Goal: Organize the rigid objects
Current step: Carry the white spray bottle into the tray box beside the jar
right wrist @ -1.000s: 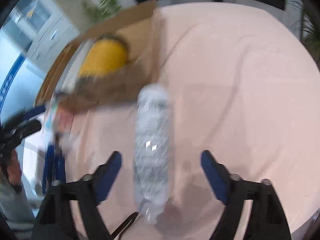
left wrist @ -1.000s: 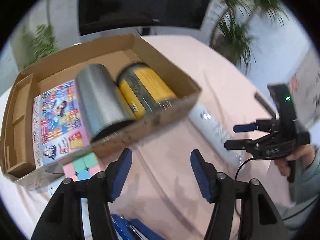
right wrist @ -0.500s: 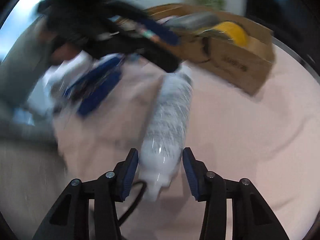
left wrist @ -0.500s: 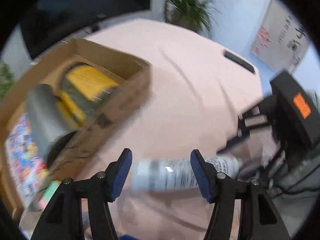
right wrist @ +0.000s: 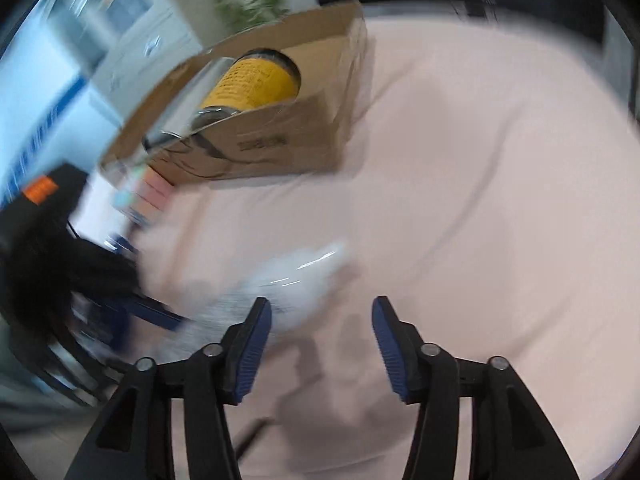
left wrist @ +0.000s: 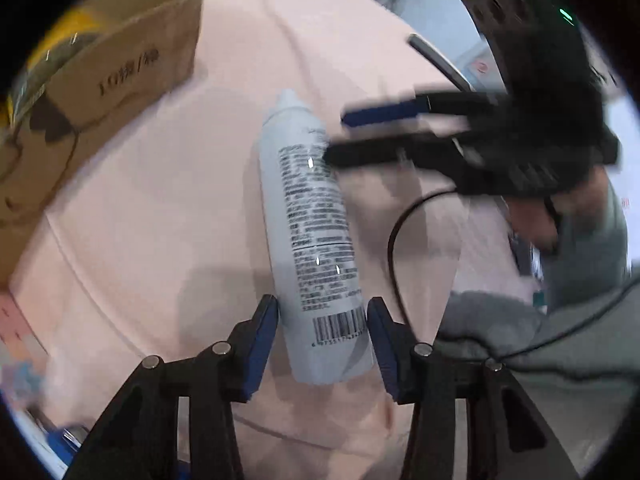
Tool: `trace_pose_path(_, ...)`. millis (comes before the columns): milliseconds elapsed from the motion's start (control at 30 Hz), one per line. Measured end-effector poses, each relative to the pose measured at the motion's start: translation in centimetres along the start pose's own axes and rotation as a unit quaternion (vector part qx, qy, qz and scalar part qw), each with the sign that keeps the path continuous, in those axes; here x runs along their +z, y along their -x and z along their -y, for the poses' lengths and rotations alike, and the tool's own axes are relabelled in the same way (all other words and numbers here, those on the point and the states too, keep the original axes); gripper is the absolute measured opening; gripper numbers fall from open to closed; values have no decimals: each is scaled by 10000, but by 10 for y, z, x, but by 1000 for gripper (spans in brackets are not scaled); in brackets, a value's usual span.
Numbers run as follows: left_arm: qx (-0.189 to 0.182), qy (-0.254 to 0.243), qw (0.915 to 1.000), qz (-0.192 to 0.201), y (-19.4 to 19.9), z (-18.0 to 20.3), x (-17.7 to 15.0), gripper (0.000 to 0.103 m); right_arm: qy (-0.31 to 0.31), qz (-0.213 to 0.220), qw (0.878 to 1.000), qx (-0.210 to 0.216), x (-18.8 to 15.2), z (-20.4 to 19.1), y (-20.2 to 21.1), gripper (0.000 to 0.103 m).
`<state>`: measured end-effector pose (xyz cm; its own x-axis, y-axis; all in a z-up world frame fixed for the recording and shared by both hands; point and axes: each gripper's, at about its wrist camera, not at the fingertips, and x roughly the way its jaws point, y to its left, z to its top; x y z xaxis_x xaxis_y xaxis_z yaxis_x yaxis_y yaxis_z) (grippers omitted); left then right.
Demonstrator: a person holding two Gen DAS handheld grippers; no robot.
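Observation:
A white spray bottle [left wrist: 312, 216] lies on the pink tablecloth [left wrist: 160, 220], its cap end pointing away in the left wrist view. My left gripper [left wrist: 322, 320] straddles its barcode end, jaws closing, both blue pads against its sides. My right gripper [left wrist: 336, 136] hovers at the bottle's upper part, one finger over the label. In the right wrist view that gripper [right wrist: 322, 320] is opening, with nothing between its fingers, and the blurred bottle [right wrist: 288, 280] lies just left of them.
A cardboard box [right wrist: 280, 136] stands at the far left and holds a yellow can [right wrist: 252, 84] beside a silver one. A pastel cube [right wrist: 152, 192] lies by its near corner. A black cable [left wrist: 394, 240] and a grey sleeve [left wrist: 592, 248] are at the right.
The right gripper, shut on the bottle half a second ago, has let go and drawn off to the side. The left gripper swung down onto the bottle's base and narrowed on it.

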<state>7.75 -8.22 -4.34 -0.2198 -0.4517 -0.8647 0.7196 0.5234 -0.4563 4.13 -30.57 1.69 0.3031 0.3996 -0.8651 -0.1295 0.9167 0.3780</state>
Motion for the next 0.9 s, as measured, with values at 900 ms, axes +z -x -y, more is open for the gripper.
trace_pose_path(900,610,1011,9705,2103,99,-2,98,44,461,1982,9786,295,119,-42,69,44)
